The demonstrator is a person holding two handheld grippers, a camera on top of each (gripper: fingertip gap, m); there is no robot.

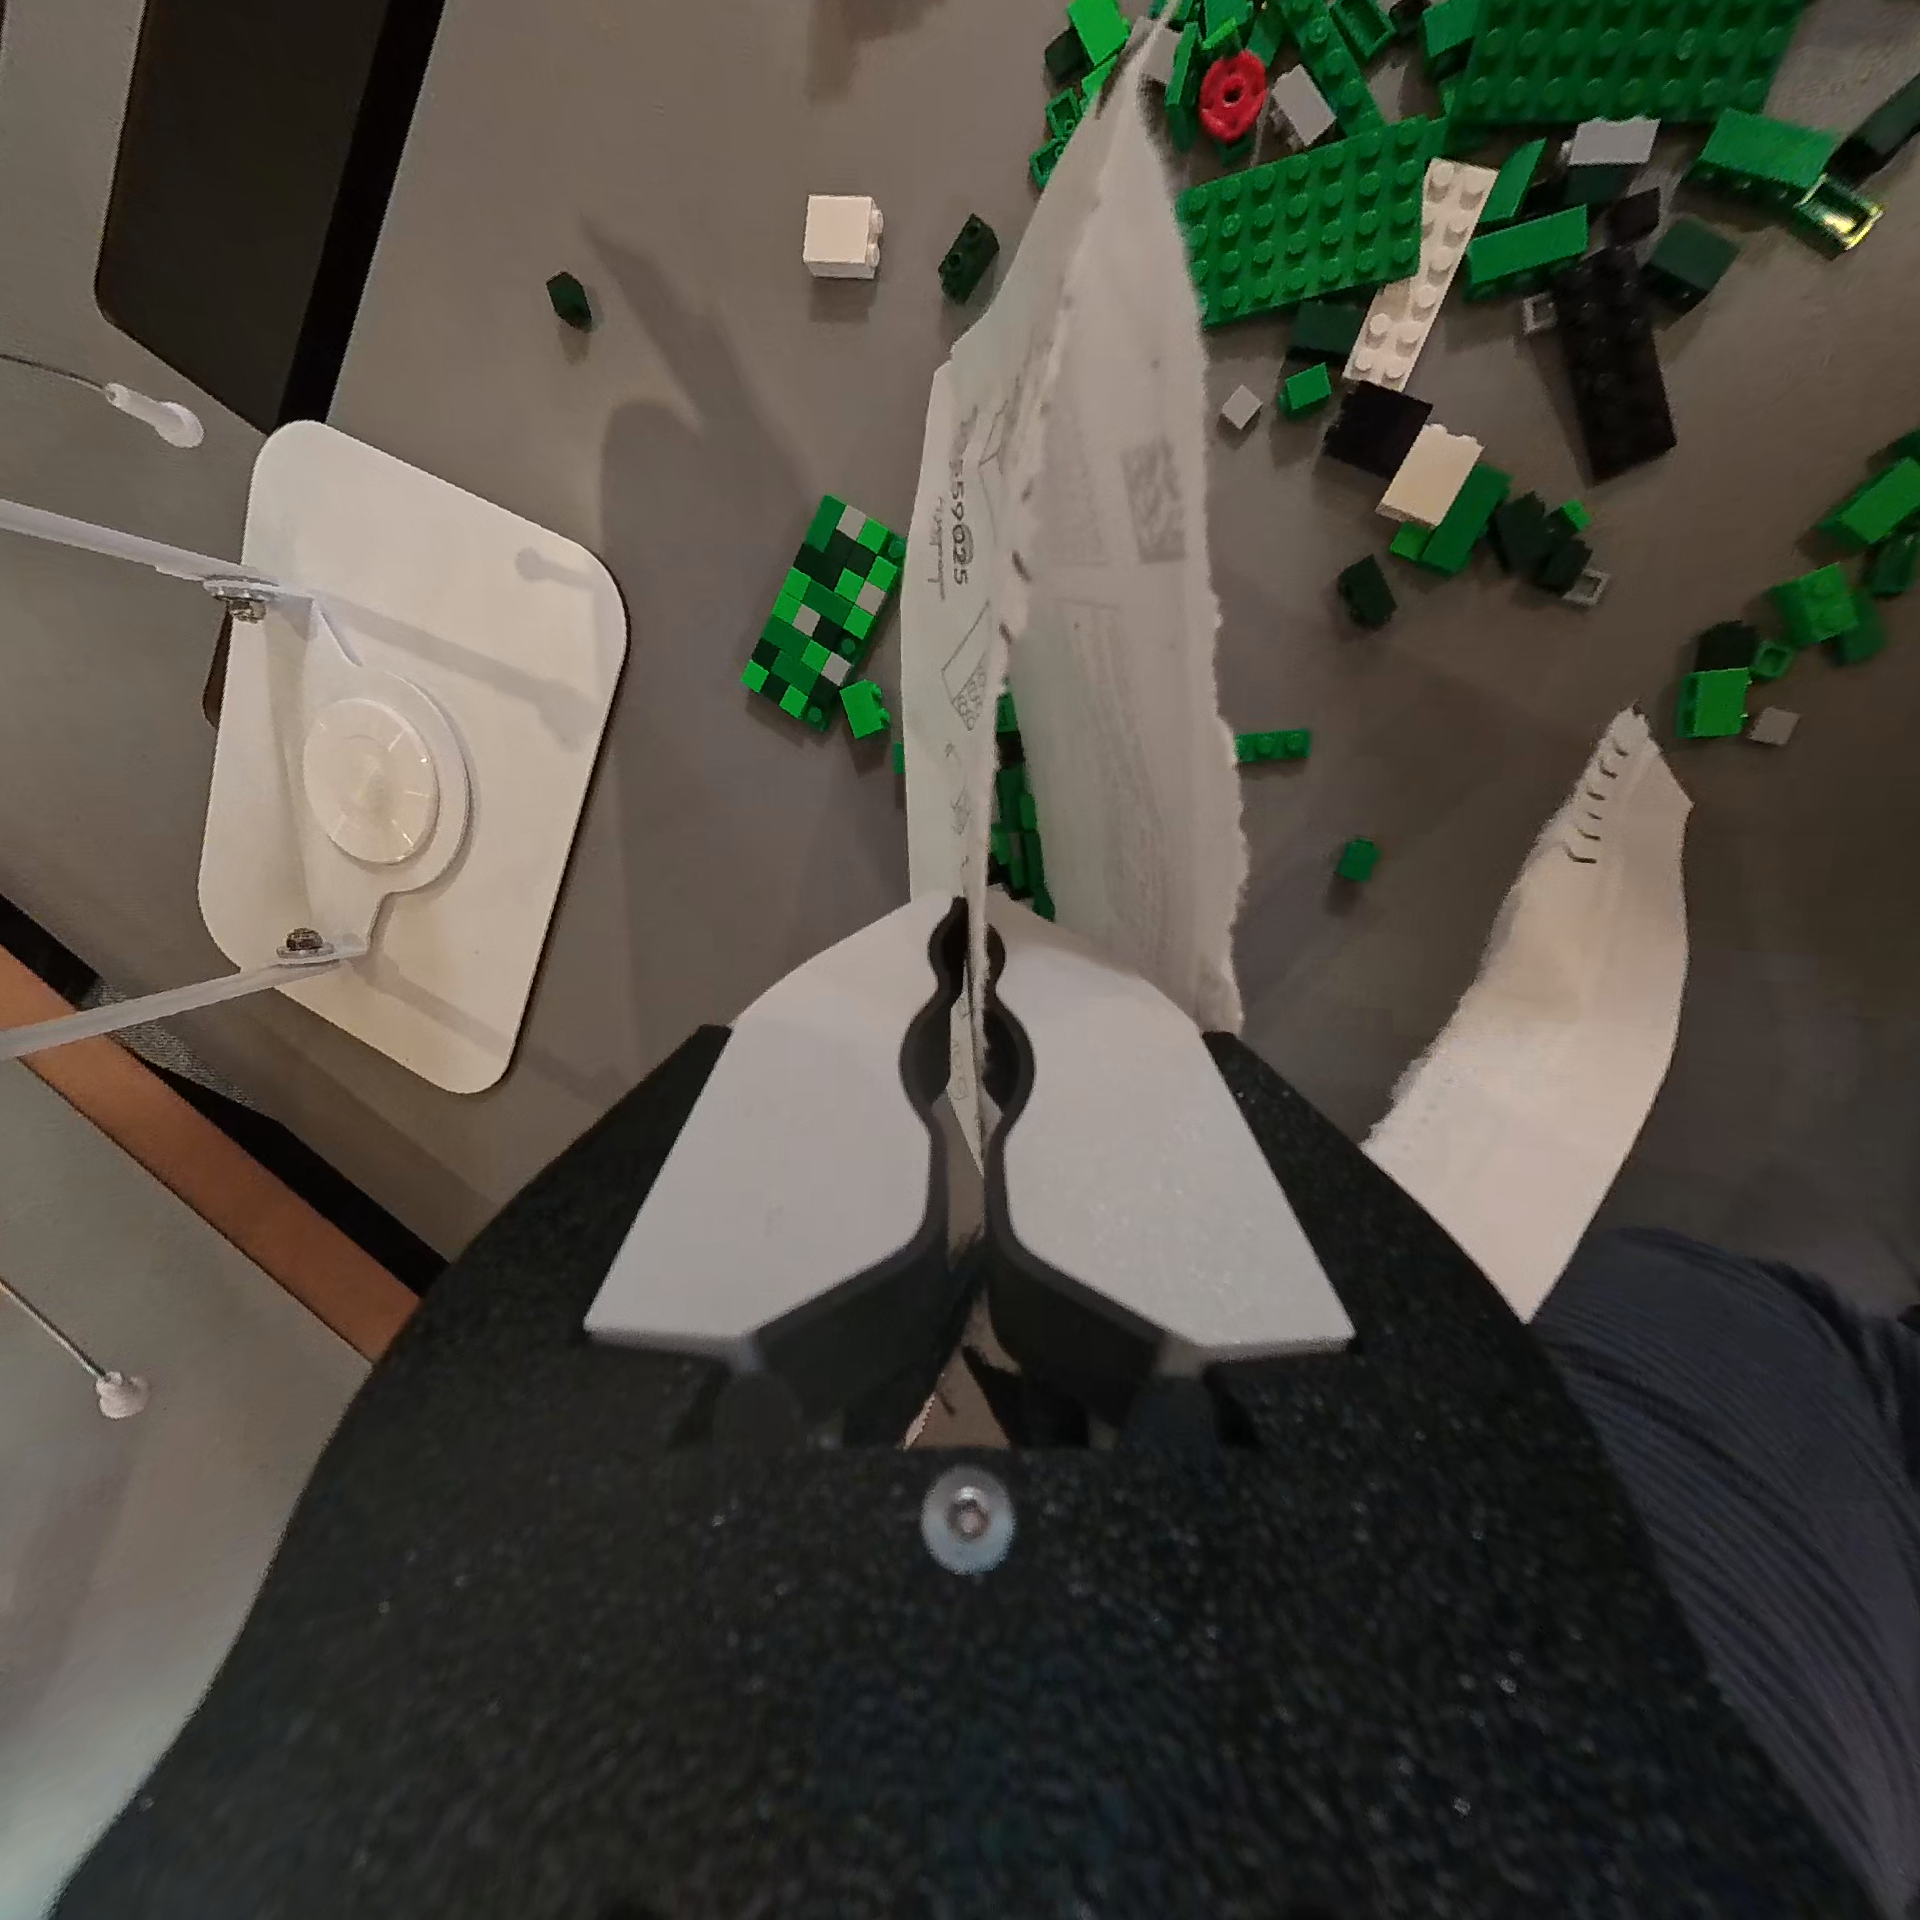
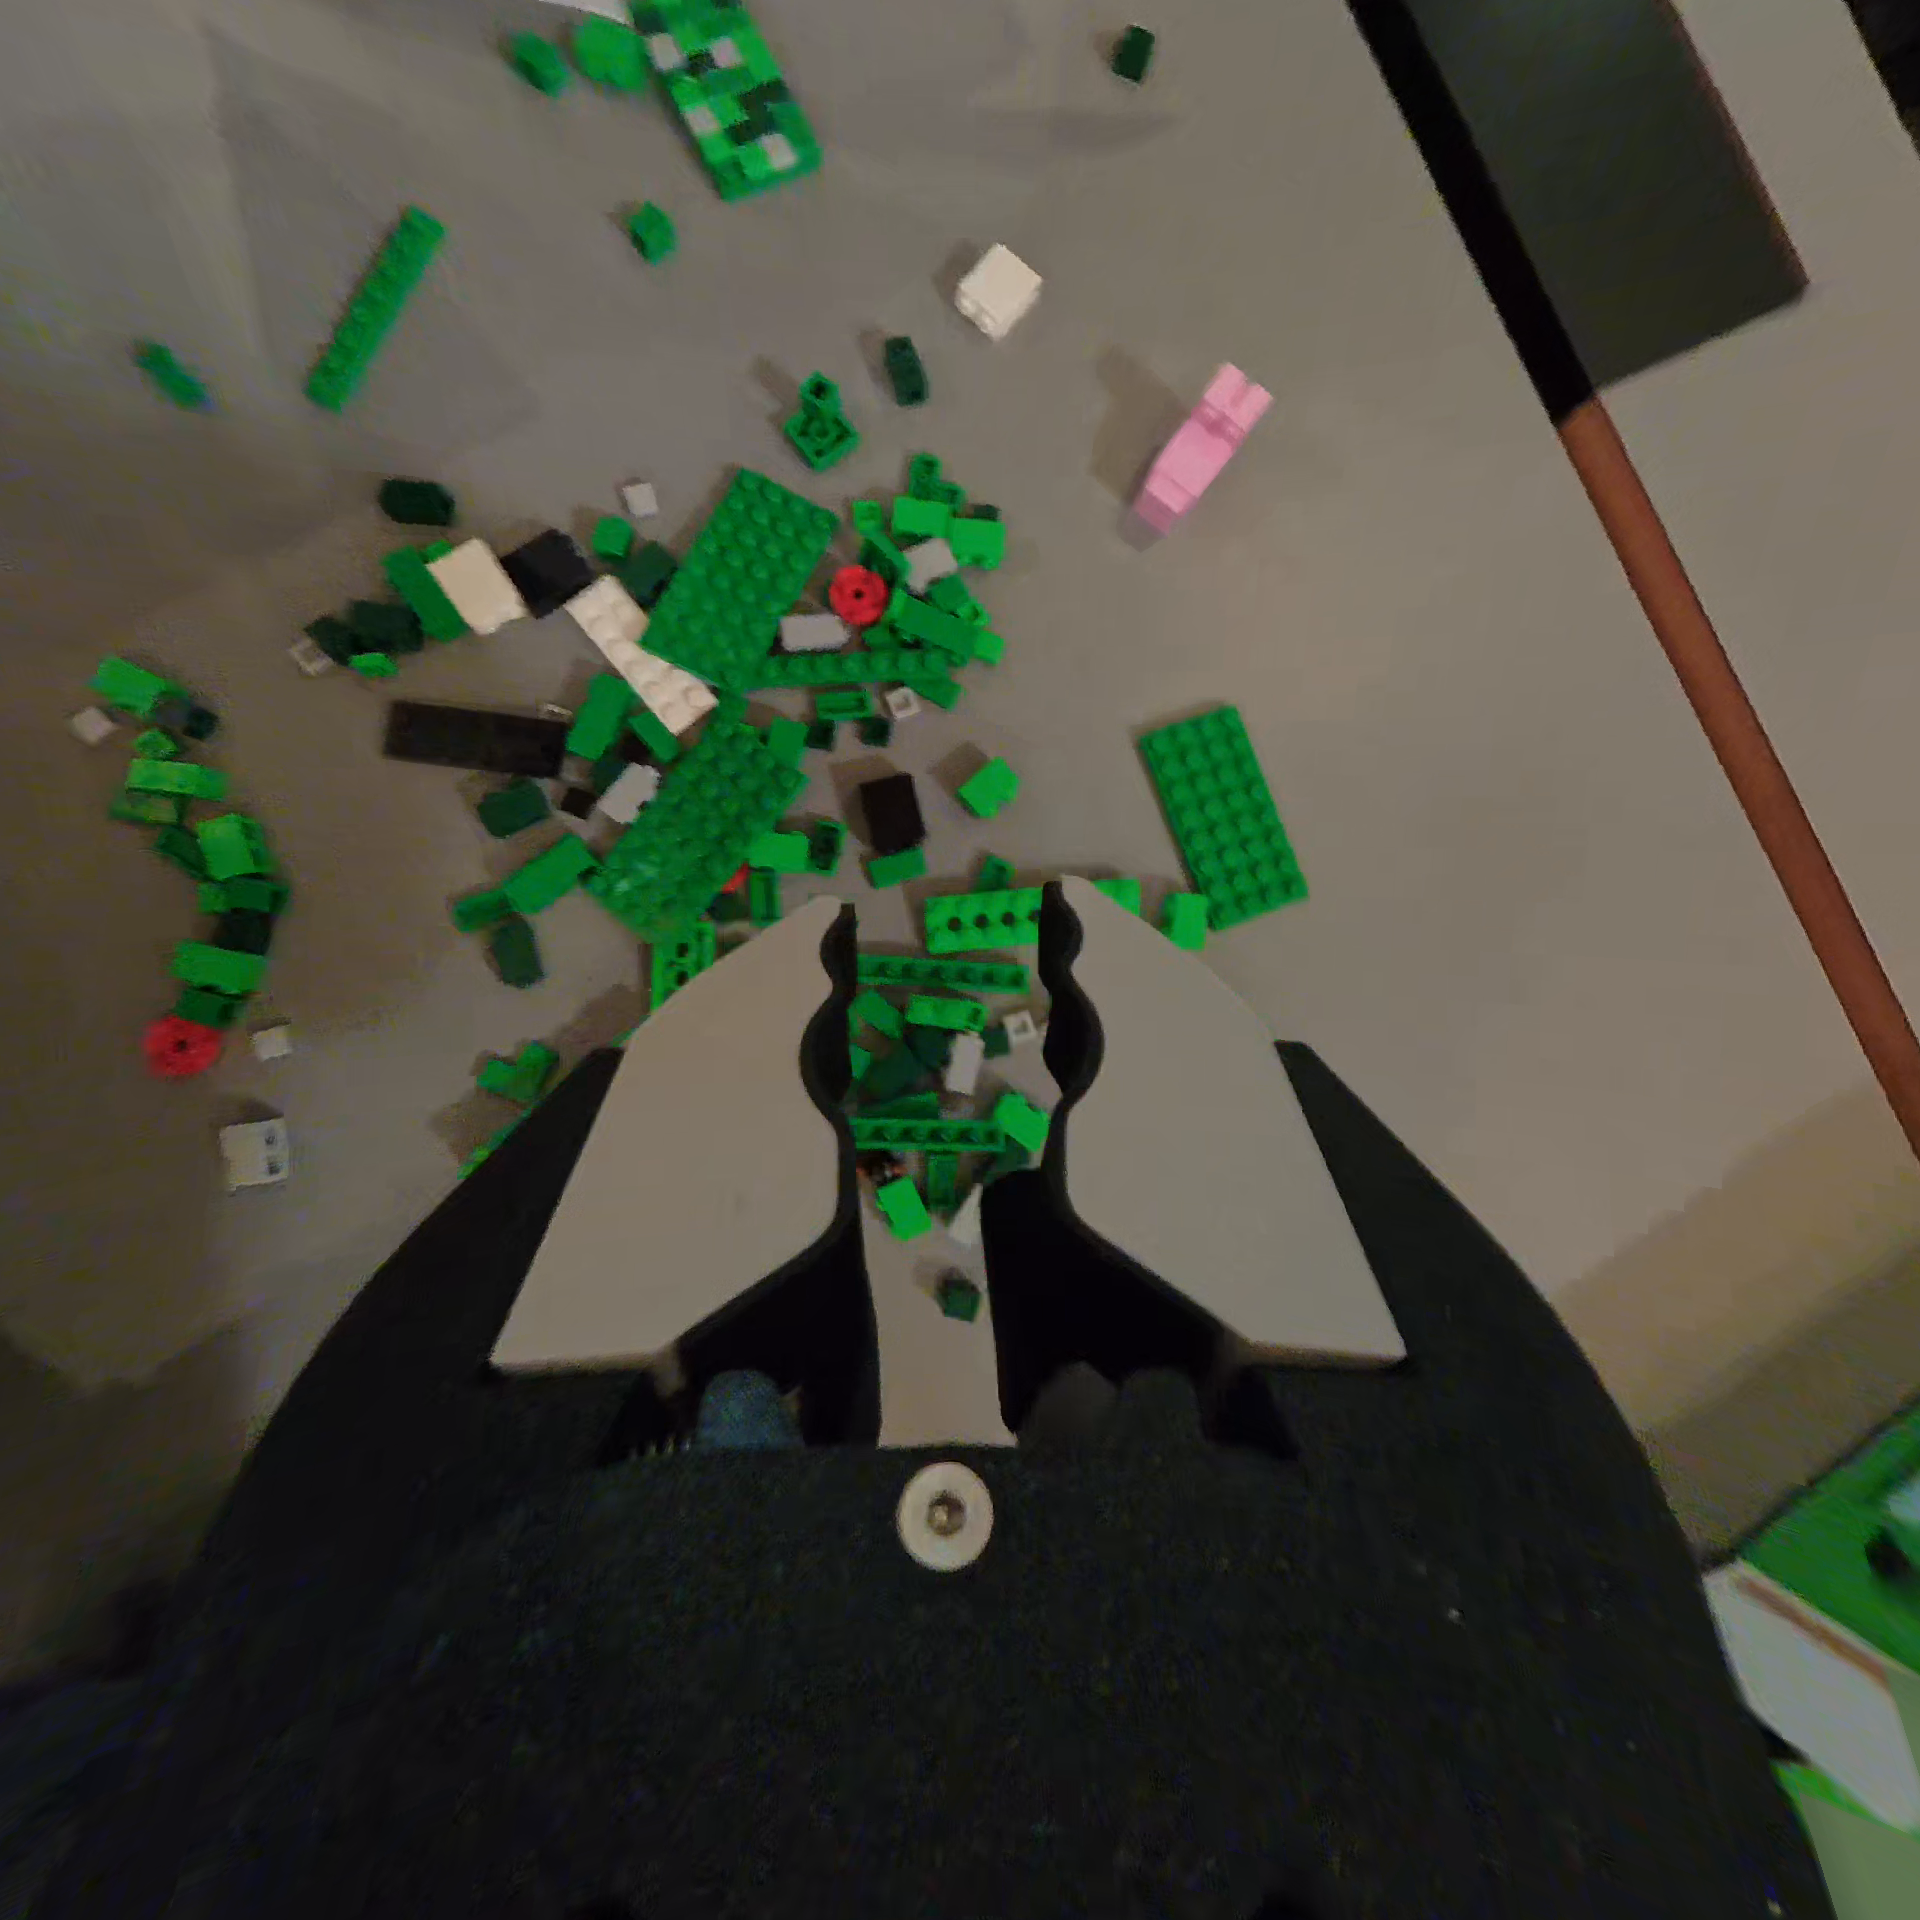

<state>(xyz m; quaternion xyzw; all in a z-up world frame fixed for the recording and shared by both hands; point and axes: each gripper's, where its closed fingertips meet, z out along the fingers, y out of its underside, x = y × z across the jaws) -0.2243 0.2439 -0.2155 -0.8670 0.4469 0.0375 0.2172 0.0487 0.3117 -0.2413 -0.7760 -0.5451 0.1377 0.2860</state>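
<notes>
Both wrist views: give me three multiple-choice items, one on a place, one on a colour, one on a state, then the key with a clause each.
1. Where does the pink brick piece lie?
A. Apart from the main brick pile, toward the table's dark edge strip
B. Between the right fingers
C. On top of a green plate

2. What colour is the round studded piece in the middle of the pile?
A. Yellow
B. Red
C. Blue

3. What is the state of the left gripper?
A. Open over the bricks
B. Shut on a white brick
C. Shut on the torn paper bag

Key: 1 A, it sits alone on bare grey table. 2 B, it shows red beside a green plate. 3 C, the paper's edge runs between the closed fingers, while the right gripper is open and empty.
</notes>
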